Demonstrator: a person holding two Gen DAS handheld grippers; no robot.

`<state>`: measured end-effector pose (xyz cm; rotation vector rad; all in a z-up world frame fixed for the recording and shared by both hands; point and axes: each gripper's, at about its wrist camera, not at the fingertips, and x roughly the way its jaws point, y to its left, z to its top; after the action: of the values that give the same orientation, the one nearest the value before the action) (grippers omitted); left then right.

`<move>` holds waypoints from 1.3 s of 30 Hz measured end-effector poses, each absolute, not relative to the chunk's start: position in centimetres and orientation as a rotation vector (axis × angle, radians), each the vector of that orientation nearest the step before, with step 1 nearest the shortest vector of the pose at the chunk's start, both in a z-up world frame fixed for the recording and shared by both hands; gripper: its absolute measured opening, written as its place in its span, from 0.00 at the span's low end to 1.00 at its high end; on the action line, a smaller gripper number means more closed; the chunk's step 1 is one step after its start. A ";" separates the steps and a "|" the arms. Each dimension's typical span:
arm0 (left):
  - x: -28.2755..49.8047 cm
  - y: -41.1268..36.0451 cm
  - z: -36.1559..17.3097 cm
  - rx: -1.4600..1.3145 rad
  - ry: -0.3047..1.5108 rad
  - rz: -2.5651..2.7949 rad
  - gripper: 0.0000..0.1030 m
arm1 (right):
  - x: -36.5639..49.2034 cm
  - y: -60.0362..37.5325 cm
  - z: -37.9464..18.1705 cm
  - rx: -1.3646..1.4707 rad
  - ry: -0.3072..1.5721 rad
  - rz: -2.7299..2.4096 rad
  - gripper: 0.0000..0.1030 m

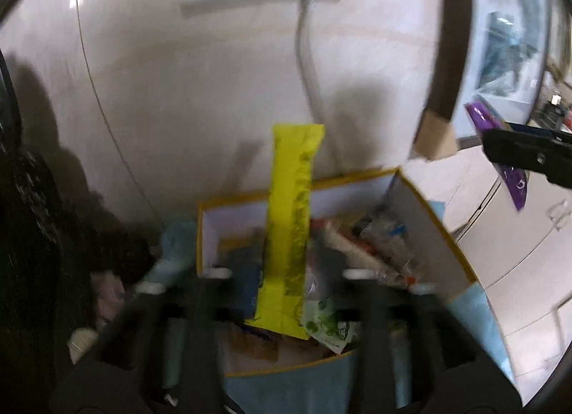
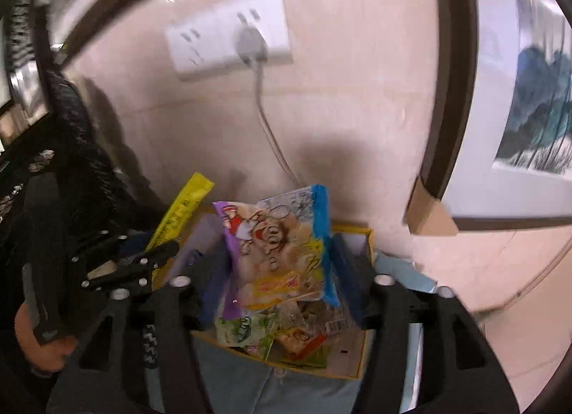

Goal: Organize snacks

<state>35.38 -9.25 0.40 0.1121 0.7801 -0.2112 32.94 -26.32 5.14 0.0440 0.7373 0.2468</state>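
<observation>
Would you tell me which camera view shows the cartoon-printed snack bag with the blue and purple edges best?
The right wrist view: the cartoon snack bag stands between that gripper's fingers, its printed face towards the lens, above the box. The left wrist view shows only a purple edge of it at the far right, mostly hidden by the right gripper.

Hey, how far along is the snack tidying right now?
Done: several packets lie in the yellow-rimmed box. In hand: a cartoon snack bag between the right gripper's fingers over the box; a yellow stick packet stands loose between the open left gripper's fingers. Left: settling both inside.
</observation>
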 end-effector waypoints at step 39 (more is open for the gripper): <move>1.2 -4.3 7.8 0.075 0.774 -0.134 0.98 | -2.3 -27.4 8.7 0.025 0.750 0.172 0.99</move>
<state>1.17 -4.29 7.78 0.0749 0.7738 -0.1340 -2.32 -27.43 8.70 0.0250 0.7495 0.1720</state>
